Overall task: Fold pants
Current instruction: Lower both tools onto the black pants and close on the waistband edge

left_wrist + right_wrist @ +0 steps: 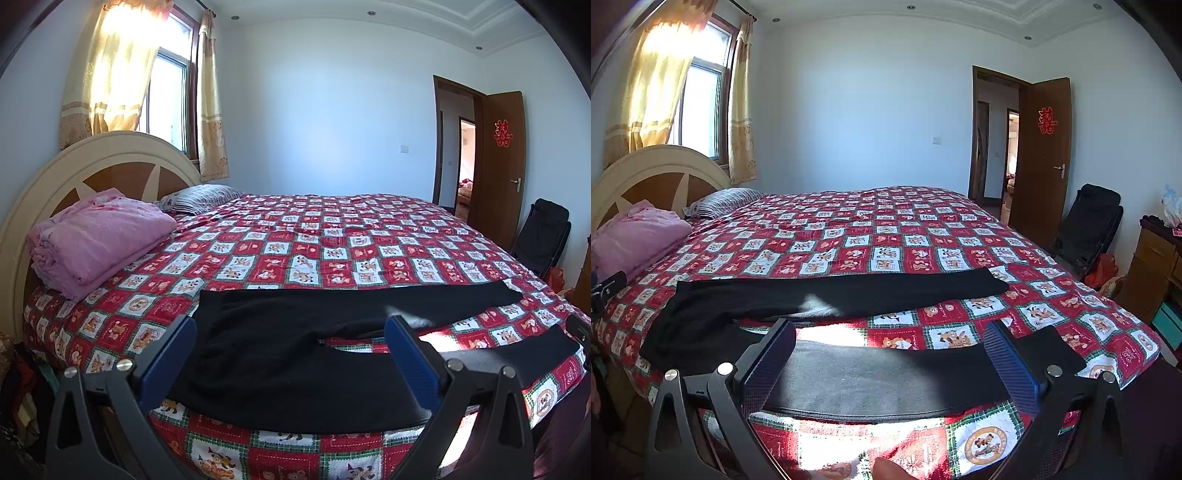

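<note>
Black pants (295, 332) lie spread along the near edge of a bed (332, 236) covered in a red-and-white patterned quilt. The left hand-held gripper (291, 354) and the right hand-held gripper (890, 354) hover above them, jaws wide apart, holding nothing.

Beyond the tongs spreads a red-and-white checked cartoon-print bedspread (332, 236). Far to their left, a folded pink fleece blanket (99, 236) rests against the arched cream-and-brown wooden headboard (107, 162), with a grey striped pillow (203, 197) just past it. Above the headboard, yellow patterned curtains (110, 70) glow at a sunlit window. Far to the right, a brown wooden door (1043, 155) stands open, a black folding chair (1086, 225) near it.
</note>
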`<action>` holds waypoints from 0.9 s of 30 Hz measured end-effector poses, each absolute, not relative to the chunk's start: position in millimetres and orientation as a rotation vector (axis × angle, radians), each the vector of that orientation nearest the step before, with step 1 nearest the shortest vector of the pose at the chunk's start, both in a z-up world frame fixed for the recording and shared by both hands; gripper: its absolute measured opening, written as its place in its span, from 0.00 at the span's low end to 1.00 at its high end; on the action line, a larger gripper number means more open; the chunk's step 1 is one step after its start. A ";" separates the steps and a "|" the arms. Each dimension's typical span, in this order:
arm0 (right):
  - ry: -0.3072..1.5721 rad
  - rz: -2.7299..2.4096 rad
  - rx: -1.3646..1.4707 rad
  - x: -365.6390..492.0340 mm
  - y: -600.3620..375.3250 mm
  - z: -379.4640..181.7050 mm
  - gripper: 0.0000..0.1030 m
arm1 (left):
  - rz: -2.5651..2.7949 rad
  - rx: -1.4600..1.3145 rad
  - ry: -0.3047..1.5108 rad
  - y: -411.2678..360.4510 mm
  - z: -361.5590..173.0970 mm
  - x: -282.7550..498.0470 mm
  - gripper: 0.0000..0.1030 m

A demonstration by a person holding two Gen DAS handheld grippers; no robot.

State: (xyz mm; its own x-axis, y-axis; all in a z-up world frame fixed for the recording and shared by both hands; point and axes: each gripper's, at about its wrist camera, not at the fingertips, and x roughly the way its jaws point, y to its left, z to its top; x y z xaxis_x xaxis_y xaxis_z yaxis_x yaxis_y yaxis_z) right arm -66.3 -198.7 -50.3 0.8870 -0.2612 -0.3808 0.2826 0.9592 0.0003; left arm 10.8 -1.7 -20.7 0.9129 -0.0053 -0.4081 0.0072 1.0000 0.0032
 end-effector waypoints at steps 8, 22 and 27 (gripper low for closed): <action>0.411 -0.284 0.052 -59.1 -203.9 -58.4 0.99 | -0.003 0.005 0.441 5.3 -31.2 22.7 1.00; 0.551 -0.258 0.110 -0.6 -251.8 -126.1 0.99 | 0.163 0.064 0.618 107.1 -99.9 156.2 1.00; 0.592 -0.295 0.121 24.9 -276.6 -137.8 0.99 | 0.149 0.091 0.685 129.4 -117.1 207.9 1.00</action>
